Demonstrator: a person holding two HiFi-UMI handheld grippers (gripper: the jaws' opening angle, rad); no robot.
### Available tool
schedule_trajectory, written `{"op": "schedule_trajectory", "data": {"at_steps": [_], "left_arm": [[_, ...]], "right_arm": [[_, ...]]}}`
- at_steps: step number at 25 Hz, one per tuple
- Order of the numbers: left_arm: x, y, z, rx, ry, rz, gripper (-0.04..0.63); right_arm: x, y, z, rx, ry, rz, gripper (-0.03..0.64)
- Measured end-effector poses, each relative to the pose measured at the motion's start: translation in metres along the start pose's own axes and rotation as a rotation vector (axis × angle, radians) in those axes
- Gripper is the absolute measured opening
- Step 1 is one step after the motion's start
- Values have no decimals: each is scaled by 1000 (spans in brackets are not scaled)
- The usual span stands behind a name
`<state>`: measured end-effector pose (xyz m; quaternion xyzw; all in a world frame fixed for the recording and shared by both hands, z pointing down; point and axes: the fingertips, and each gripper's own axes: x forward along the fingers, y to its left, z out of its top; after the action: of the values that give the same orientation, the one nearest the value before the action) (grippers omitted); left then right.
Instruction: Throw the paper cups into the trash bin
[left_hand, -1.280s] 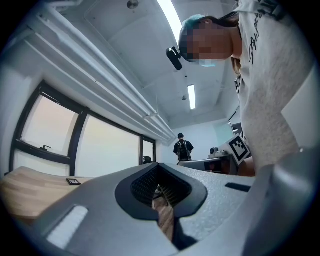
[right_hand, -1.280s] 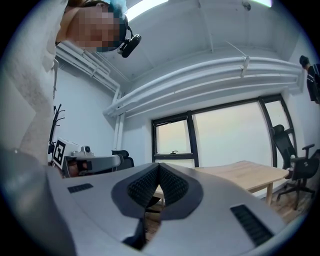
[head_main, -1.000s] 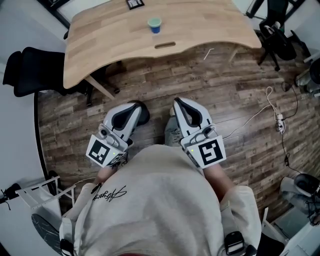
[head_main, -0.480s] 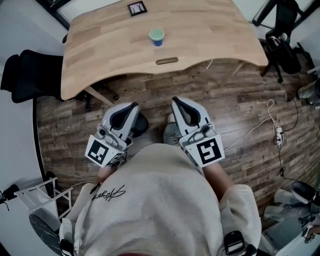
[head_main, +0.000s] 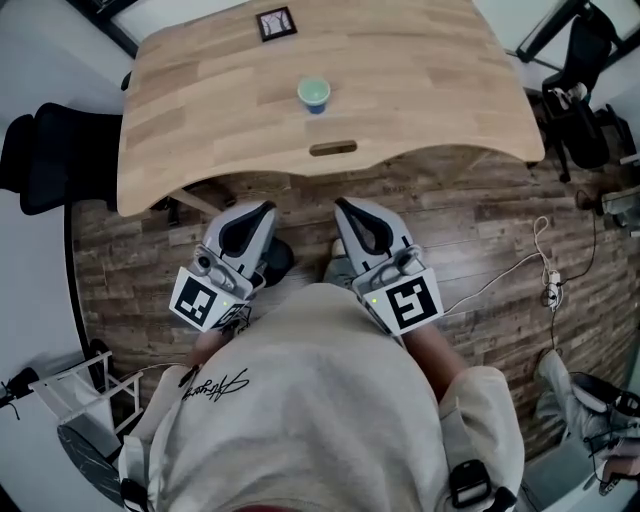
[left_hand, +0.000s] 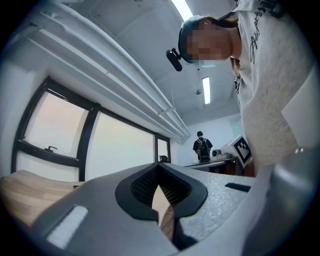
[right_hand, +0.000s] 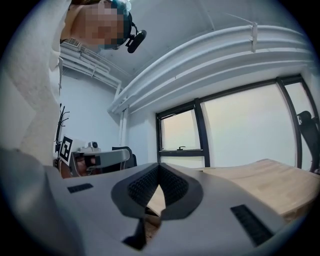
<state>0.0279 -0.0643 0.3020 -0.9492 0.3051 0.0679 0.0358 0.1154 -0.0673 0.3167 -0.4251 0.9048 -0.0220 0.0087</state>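
Paper cup, blue with a pale green top, sat on the wooden table, well ahead of both claws. Only the head view showed it, with the left claw and right claw side by side above the plank floor. Each gripper view showed its own jaws together, nothing between them, and large windows beyond. A black chair stood left of the table.

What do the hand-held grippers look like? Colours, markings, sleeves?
The left hand-held gripper and right hand-held gripper have light grey tapered shells and black textured pads. Each carries a white cube with black square markers. A green light sits by the right one's cube. The sleeves belong to a pale beige sweatshirt.
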Motion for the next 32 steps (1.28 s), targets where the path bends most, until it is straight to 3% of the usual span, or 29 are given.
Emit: {"op": "schedule_trajectory", "data": {"at_steps": [22,32], "left_arm": [[81,71,-8,30,-7,106,2],[85,93,-15,13,2,73,2]], "right_arm": [[66,-106,-2,-11,5,73,8],[86,-115,-10,5,24,23,8]]}}
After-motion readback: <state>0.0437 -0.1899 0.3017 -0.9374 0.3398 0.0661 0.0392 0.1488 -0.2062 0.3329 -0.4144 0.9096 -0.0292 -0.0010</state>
